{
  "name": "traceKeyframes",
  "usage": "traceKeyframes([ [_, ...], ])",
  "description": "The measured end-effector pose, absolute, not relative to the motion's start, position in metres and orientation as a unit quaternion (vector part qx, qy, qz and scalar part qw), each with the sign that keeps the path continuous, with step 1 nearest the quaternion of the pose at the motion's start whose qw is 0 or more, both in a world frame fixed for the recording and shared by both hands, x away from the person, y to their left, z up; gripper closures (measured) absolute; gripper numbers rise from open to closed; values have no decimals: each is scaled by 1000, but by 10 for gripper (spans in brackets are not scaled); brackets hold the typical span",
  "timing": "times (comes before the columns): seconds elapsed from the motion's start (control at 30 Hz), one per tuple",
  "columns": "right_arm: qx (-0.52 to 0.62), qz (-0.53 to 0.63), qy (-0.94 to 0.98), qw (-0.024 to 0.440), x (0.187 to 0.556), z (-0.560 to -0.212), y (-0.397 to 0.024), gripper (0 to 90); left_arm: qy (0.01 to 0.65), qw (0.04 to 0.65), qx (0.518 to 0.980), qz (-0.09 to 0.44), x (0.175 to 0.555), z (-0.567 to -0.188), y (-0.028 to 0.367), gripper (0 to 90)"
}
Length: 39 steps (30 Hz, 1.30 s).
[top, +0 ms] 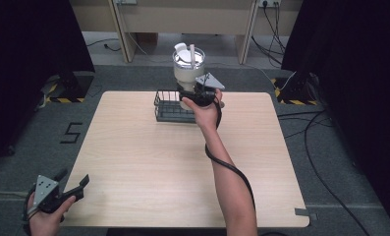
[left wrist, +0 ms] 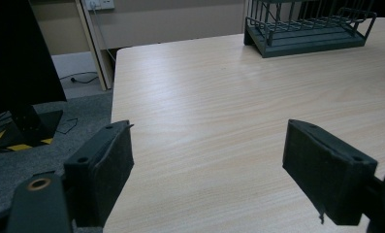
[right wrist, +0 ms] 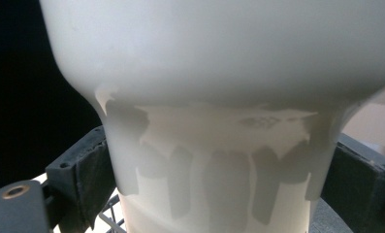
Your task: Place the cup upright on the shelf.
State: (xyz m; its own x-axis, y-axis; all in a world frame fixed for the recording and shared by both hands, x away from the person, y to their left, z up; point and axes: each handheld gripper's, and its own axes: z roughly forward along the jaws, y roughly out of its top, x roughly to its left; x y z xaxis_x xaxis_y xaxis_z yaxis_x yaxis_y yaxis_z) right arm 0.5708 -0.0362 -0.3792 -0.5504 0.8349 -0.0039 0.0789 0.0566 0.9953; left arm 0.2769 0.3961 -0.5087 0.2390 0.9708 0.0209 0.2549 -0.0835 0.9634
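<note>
High view, holder: the right tool (top: 198, 94) is clamped on the narrow lower part of a white utensil holder (top: 187, 69), a smooth cup-shaped pot, raised at the far edge of the tabletop (top: 133, 162) above the wire basket (top: 170, 109).
High view, contents: pale utensils (top: 185, 50) stand out of its top; what kind, I cannot tell.
High view, left: the left tool (top: 69, 189) hangs at the near left corner, jaws apart, holding nothing.
Left gripper view: black padded jaws stand wide apart over pale wood-grain laminate (left wrist: 219, 111); the dark grey basket (left wrist: 306, 29) of thin rods sits far off.
Right gripper view: the holder (right wrist: 214, 97) is glossy and white, flaring wide above a slimmer waist, with a jaw pressing each side.
Risk: the slick, tapered wall could slip through the pads; a tilt could spill the utensils; lowering off-centre could catch the basket rim.
</note>
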Motion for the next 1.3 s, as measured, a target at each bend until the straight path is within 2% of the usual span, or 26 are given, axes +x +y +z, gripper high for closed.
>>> traceKeyframes([
  [0.73,374,578,651,319,608,-387,-26,100,487,473,630,378,277,-509,396,176],
  [1.3,383,572,650,321,619,-395,-18,100,486,473,632,377,277,-509,396,177],
])
